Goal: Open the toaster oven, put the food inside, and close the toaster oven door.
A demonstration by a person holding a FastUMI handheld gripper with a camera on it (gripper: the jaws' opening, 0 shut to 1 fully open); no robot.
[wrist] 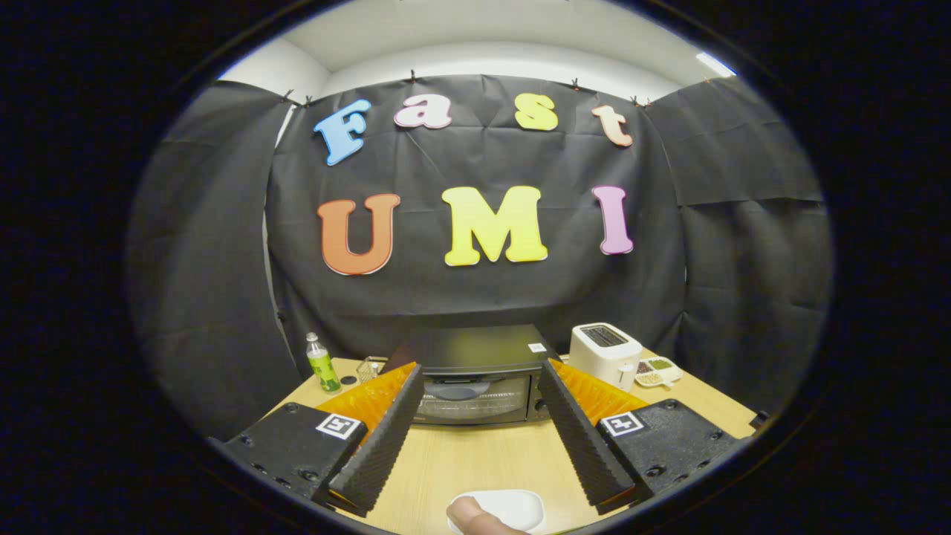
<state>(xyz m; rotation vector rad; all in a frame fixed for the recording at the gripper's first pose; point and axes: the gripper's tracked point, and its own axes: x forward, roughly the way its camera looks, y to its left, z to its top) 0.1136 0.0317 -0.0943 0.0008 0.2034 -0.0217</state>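
A black toaster oven (475,371) stands on the wooden table (475,461) just beyond my fingertips, its glass door shut and facing me. My gripper (480,383) is open, its two fingers spread wide with bare table between them. Close in front, between the finger bases, lies a white plate (513,507) with a pinkish piece of food (475,514) on it, partly cut off from sight.
A white pop-up toaster (605,351) stands right of the oven, with a small dish of snacks (657,370) beside it. A green-labelled bottle (322,364) and a small clear glass (367,368) stand to the left. Black cloth walls the booth.
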